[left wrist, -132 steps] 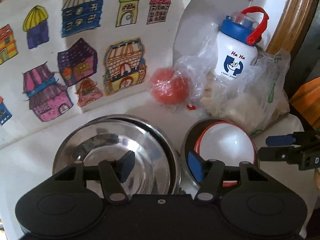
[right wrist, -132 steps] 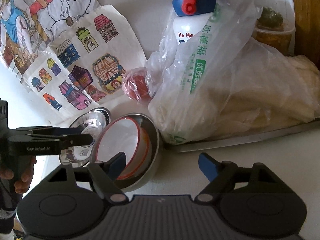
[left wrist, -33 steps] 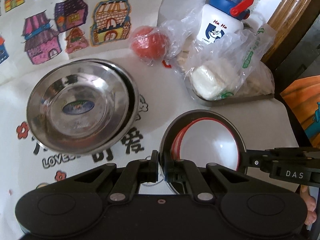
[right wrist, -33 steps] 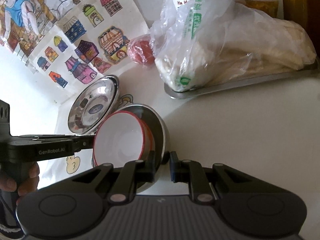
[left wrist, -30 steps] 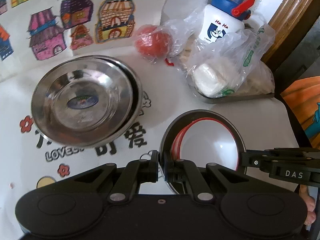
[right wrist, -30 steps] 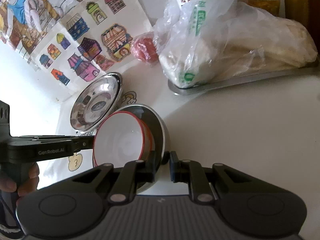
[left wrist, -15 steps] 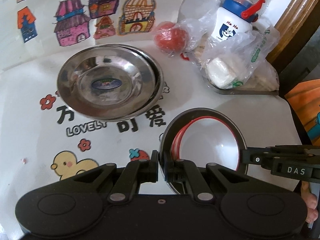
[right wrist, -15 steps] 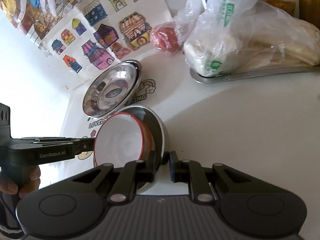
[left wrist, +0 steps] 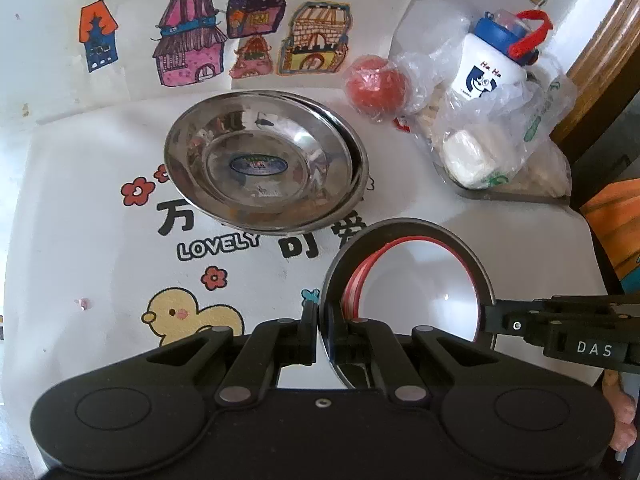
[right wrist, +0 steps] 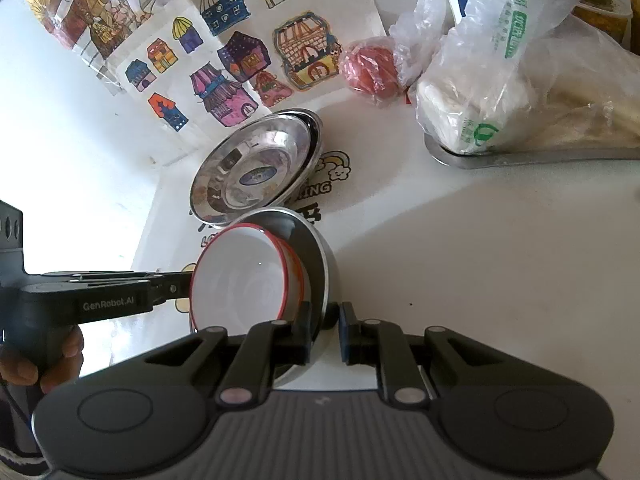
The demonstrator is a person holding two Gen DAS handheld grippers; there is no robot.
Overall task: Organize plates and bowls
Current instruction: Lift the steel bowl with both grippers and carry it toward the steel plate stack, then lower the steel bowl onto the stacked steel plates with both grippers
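**Two grippers share one bowl stack, lifted beside the plates**

Two grippers grasp the same load: a steel bowl (left wrist: 404, 226) with a red-rimmed white bowl (left wrist: 424, 284) nested inside it. The left gripper (left wrist: 320, 332) is clenched on the steel bowl's rim at its near-left edge; the right gripper (right wrist: 324, 332) pinches the opposite side of that rim, as its own camera shows. In the left wrist view the right gripper reaches in from the right and meets the rim there. The stack appears to be held clear of the tablecloth (left wrist: 80, 240), tilted a little towards the right camera.

Just beyond it, apart from it, sit the steel plates (left wrist: 264, 168), at least two stacked, resting on the printed cloth. A bagged tomato (left wrist: 376, 84), a water bottle (left wrist: 488, 68) and a tray of bagged food (right wrist: 520, 120) crowd the far right corner.

The step in hand looks like carrying the nested bowls to their place; whether that is on the plates or beside them I cannot tell. The next move calls for both hands travelling together and level, so the rim does not twist between the two grips, then a gentle lowering before either grip lets go. The inner bowl sits loose and could slide if the stack tips further.
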